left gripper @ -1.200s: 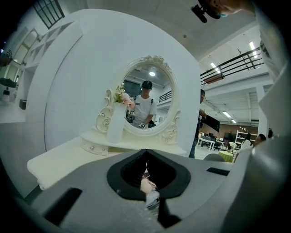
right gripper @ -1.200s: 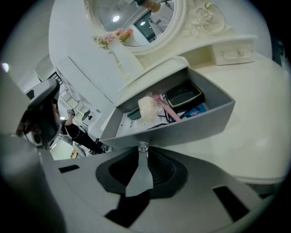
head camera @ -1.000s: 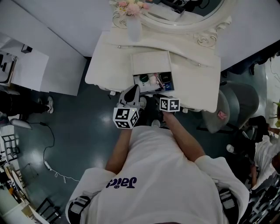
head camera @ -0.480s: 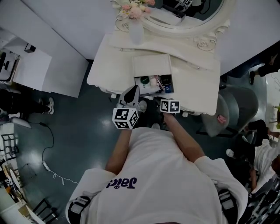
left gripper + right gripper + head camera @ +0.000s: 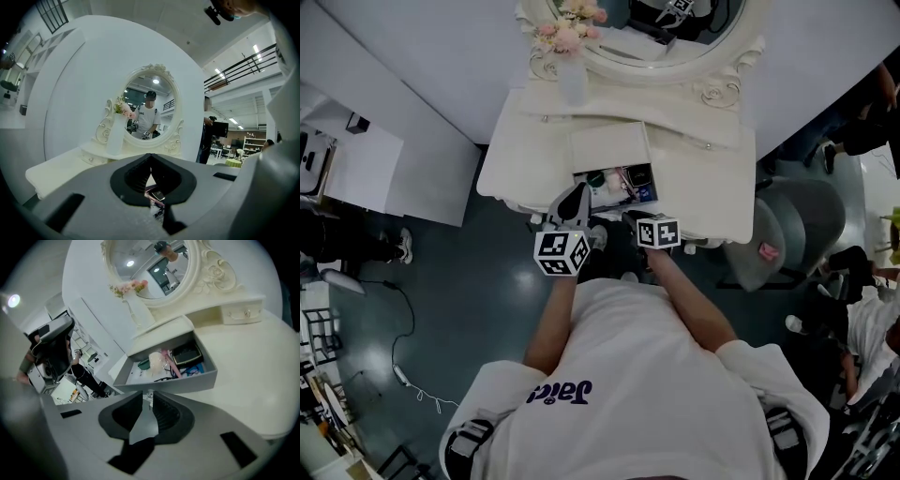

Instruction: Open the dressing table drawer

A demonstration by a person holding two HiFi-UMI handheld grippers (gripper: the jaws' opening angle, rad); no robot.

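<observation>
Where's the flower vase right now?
In the head view, the flower vase stands at the dressing table's back left, just left of the oval mirror, behind the open drawer.

Flower vase (image 5: pixel 573 82); grey chair (image 5: pixel 799 221) well apart

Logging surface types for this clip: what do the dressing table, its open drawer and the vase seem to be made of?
Dressing table: probably painted wood or board, cream with a satin finish; the top is smooth with soft reflections, and there is carved scrollwork by the mirror.
Drawer: likely the same painted board; its walls are flat, thin and straight.
Vase: looks like matt white ceramic or frosted glass; I can't tell which.
</observation>
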